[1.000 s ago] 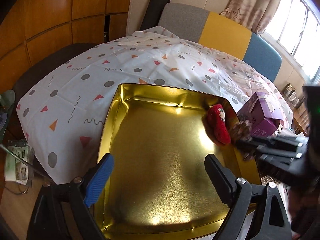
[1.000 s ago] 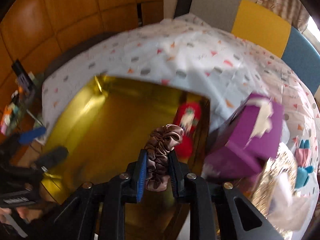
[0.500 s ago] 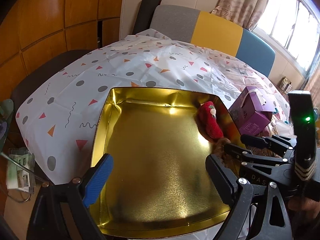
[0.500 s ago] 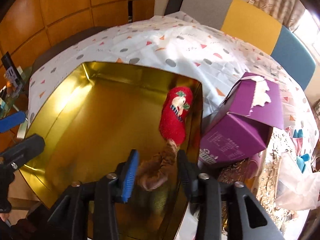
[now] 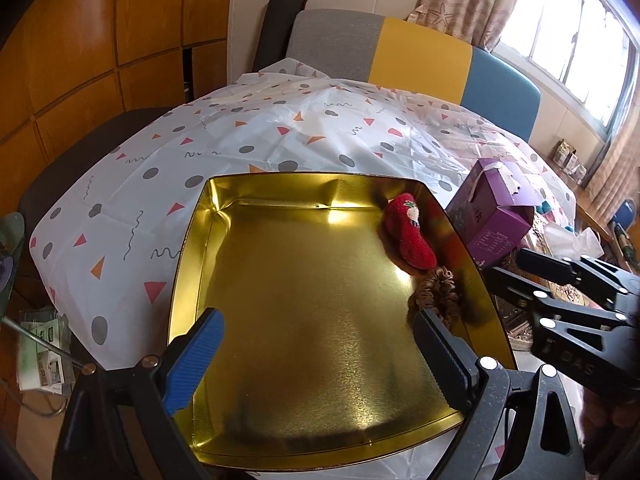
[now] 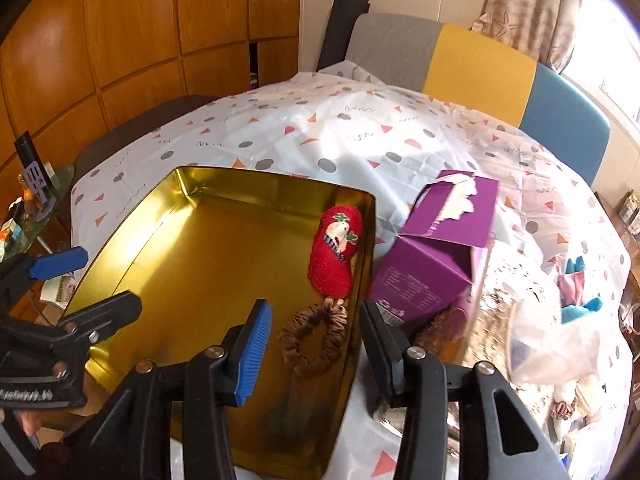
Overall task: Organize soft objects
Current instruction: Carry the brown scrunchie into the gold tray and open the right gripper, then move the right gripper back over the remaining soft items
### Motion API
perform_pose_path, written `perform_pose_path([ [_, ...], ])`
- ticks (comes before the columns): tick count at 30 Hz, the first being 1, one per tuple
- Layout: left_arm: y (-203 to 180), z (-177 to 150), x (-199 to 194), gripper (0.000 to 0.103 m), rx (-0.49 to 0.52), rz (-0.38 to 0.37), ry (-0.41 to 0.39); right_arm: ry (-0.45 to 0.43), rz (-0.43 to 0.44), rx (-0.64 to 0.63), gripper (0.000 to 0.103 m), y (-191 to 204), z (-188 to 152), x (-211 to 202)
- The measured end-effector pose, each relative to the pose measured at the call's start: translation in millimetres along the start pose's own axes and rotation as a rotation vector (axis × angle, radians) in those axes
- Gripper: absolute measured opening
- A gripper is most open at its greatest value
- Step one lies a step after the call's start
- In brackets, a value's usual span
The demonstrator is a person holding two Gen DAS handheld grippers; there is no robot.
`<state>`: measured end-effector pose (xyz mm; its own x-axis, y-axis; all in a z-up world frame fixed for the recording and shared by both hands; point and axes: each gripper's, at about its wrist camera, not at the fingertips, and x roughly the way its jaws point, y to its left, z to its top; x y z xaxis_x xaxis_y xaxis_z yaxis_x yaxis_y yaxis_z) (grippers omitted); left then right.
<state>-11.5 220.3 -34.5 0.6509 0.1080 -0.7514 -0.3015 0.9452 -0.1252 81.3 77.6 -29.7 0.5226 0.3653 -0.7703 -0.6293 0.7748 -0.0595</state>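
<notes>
The gold tin tray (image 6: 132,248) is being used as the collection point and as the landmark for every position below. It is lying flat on the patterned tablecloth (image 6: 360,136), open side up, so that soft items can be dropped in from above.

The purple carton (image 6: 432,256) is standing just outside the tray's right wall, with its torn top facing up; it appears to be kept out of the tray because it is not a soft item. Further to the right of the tray, a clear plastic bag (image 6: 556,344) and a teal-and-pink soft item (image 6: 576,284) are lying on the cloth, apparently waiting to be sorted.

The right gripper (image 6: 316,356) is being held over the tray's near right corner. Its jaws have just been opening and are now spread, with nothing pinched between them. The left gripper (image 5: 320,360) is being held over the tray's near edge, jaws wide apart and empty, probably in readiness.

The red sock (image 6: 334,256) is lying inside the tray against the right wall. The brown scrunchie (image 6: 314,340) is lying flat on the tray floor just nearer than the sock, also by the right wall, below the spread right jaws and clear of both pads. The items are being grouped along one wall, presumably to leave the remaining floor free.
</notes>
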Motion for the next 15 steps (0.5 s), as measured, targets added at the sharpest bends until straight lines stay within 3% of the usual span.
perform_pose_path([
  [9, -13, -2, -3, 0.103, 0.048, -0.023, -0.018, -0.055, 0.006, 0.078, 0.046, -47, -35, -43],
  [15, -29, -5, -2, 0.103, 0.107, -0.050, -0.028, -0.031, -0.071, 0.251, 0.046, -114, -77, -67],
])
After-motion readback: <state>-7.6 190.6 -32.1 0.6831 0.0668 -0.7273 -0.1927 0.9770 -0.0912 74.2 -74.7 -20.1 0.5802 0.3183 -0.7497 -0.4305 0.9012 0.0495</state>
